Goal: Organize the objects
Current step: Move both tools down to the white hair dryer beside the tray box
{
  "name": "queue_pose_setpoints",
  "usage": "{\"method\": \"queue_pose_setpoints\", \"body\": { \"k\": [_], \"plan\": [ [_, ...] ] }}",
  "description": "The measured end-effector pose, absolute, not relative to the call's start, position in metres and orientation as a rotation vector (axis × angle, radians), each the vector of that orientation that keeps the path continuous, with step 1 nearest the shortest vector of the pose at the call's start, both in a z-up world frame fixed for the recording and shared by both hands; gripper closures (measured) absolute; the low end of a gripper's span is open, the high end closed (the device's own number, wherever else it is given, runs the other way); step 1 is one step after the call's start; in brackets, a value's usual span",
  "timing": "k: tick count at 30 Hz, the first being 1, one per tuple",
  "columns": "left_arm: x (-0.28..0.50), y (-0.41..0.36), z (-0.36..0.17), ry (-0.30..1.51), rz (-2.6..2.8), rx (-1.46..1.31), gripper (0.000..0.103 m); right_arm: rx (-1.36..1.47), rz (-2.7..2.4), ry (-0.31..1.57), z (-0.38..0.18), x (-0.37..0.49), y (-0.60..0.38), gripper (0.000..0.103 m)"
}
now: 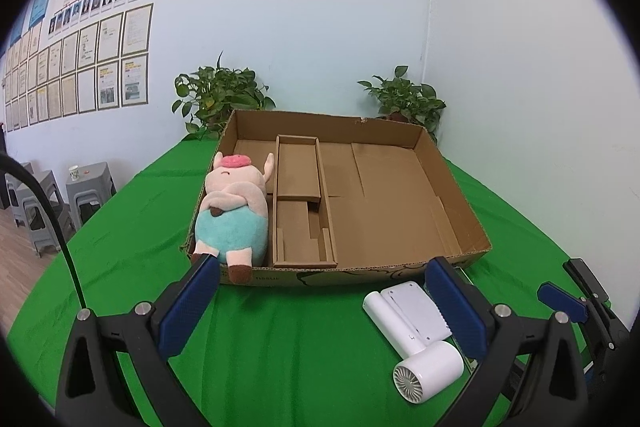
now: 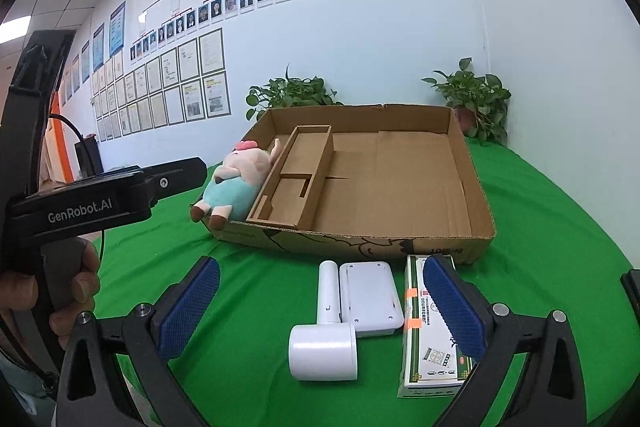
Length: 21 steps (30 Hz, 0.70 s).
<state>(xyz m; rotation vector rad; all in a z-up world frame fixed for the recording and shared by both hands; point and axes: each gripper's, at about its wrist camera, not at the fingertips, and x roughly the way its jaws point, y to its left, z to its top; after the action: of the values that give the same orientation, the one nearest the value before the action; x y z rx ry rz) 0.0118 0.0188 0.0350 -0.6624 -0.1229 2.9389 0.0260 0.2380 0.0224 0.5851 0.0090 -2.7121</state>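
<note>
One plush pig [image 1: 232, 211] lies at centre-left inside the cardboard tray [image 1: 460, 203]. Lower right on the green cloth [image 1: 280, 347]: one white fan [image 2: 326, 327], one white case [image 2: 370, 299], one printed box [image 2: 424, 327]. Left gripper [image 1: 320, 307] and right gripper [image 2: 320, 307] both gape wide, holding nothing.

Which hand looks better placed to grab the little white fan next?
Probably the right. In its view the white fan lies centred between the open right tool. The left tool, also open, has the fan off by its right finger.
</note>
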Motion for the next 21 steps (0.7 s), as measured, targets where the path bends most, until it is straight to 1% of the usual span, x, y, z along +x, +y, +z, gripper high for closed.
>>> {"method": "queue_pose_setpoints", "body": {
  "k": [5,8,13,16,20,21],
  "plan": [
    [0.007,0.013,0.029,-0.198,2.916,-0.695,0.001,0.598,-2.625,0.035,0.013,0.021,0.229,0.0],
    [0.007,0.011,0.025,-0.208,2.94,-0.708,0.001,0.631,-2.602,0.063,0.003,0.017,0.224,0.0],
    [-0.005,0.013,0.011,-0.224,2.883,-0.811,0.001,0.695,-2.622,0.109,-0.016,0.006,0.22,0.0],
    [-0.016,0.016,0.0,-0.251,2.828,-0.868,0.001,0.779,-2.586,0.063,-0.028,-0.007,0.225,0.001],
    [-0.032,0.022,-0.019,-0.292,2.733,-0.969,0.001,0.864,-2.599,0.077,-0.042,-0.02,0.232,0.003],
    [-0.035,0.023,-0.023,-0.299,2.717,-0.984,0.001,0.884,-2.595,0.074,-0.045,-0.022,0.234,0.006]
  ]
}}
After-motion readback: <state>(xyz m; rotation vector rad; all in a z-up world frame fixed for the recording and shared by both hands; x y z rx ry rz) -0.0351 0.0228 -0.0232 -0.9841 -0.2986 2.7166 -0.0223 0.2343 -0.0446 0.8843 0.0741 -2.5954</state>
